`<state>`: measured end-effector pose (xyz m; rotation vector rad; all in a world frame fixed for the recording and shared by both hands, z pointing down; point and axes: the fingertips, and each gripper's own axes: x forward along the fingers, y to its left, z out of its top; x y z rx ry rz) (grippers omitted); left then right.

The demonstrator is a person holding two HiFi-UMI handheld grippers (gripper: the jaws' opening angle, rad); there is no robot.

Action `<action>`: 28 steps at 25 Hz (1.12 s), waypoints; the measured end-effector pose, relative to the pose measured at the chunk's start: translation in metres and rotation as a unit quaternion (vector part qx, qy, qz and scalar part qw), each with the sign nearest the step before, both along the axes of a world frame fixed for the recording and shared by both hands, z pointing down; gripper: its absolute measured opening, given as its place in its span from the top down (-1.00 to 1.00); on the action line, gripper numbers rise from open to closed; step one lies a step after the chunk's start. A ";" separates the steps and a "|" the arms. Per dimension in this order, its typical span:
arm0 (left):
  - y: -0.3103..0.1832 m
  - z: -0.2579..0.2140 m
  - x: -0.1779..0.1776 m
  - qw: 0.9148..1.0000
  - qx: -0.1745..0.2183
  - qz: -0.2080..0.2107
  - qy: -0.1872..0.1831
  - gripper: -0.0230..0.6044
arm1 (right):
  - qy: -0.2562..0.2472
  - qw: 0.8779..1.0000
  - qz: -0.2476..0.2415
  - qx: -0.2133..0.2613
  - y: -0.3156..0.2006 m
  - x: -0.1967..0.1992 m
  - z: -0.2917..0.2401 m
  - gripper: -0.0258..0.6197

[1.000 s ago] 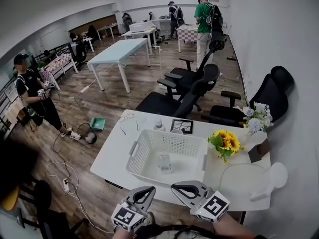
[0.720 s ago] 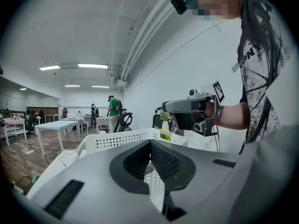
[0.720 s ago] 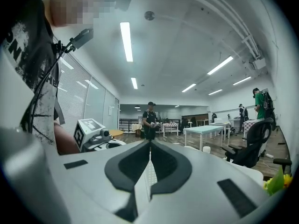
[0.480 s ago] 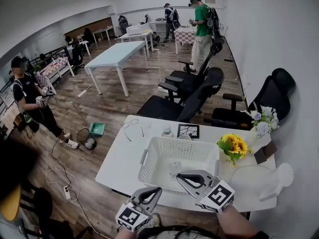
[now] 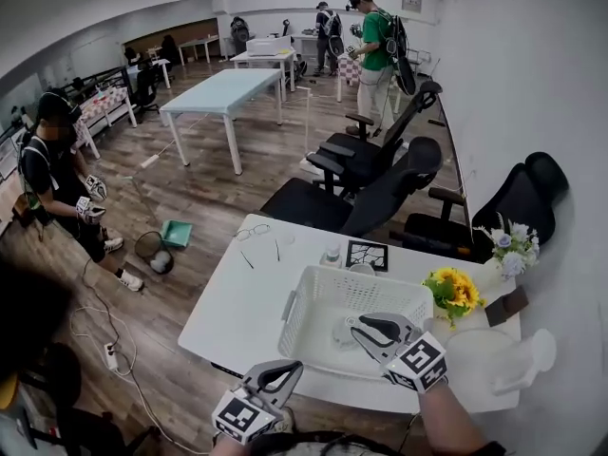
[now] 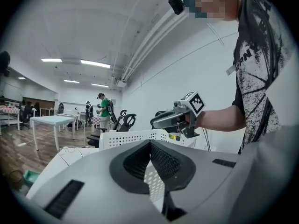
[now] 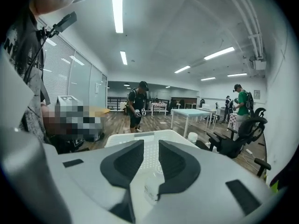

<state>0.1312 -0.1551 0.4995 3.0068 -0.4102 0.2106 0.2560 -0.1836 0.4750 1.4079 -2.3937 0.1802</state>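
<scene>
Right gripper [image 5: 359,326]: smooth grey moulded shell with a black-and-white marker cube at the rear. It hangs over the inside of the basket, toward its 3 o'clock side.
Right fingers: spread, with dark ribbed pads curving outward and open space between them. They pinch nothing.
Clear bottle [image 7: 150,188]: small, see-through and rounded. It lies on the basket floor near the middle and shows low in the gap between the right fingers.
Basket [image 5: 296,313]: white plastic, rectangular, with rounded corners, walls perforated in fine rows and a rolled rim. It sits on the tabletop.
Left gripper [image 5: 290,372]: same grey shell and marker cube. It is held off the near edge of the tabletop, at 7 o'clock of the basket.
Left fingers: pressed together at the tips, with nothing between them.
Tabletop [image 5: 237,302]: white, smooth and matt, with rounded corners.
Sunflowers [image 5: 456,293]: a yellow and green bunch at 2 o'clock of the basket.
Black card [image 5: 366,255]: square and flat, at 12 o'clock, just beyond the rim.
</scene>
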 end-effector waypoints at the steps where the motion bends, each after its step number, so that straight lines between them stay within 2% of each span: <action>1: -0.003 0.001 -0.004 1.000 -0.001 -0.002 -0.001 0.89 | 0.004 1.000 0.003 -0.011 -0.005 0.002 0.007 0.60; 6: -0.014 -0.001 -0.014 1.000 0.000 0.004 -0.009 0.89 | 0.010 0.998 0.007 -0.057 -0.028 0.006 0.039 0.38; 14: -0.023 0.013 -0.024 1.000 -0.019 -0.016 -0.009 0.89 | 0.026 0.995 -0.001 -0.100 -0.049 0.008 0.084 0.34; 19: -0.027 0.017 -0.029 0.999 -0.028 -0.025 -0.002 0.89 | -0.007 0.995 -0.003 -0.103 -0.052 0.007 0.090 0.34; 22: -0.029 0.018 -0.030 0.999 -0.024 -0.027 -0.010 0.89 | 0.004 0.994 -0.011 -0.105 -0.050 0.006 0.098 0.35; 25: -0.026 0.023 -0.028 0.999 -0.029 -0.025 -0.002 0.89 | 0.006 0.995 -0.011 -0.097 -0.050 0.006 0.100 0.38; 28: -0.025 0.021 -0.030 0.999 -0.033 -0.024 -0.026 0.89 | 0.002 0.996 -0.011 -0.094 -0.052 0.006 0.098 0.41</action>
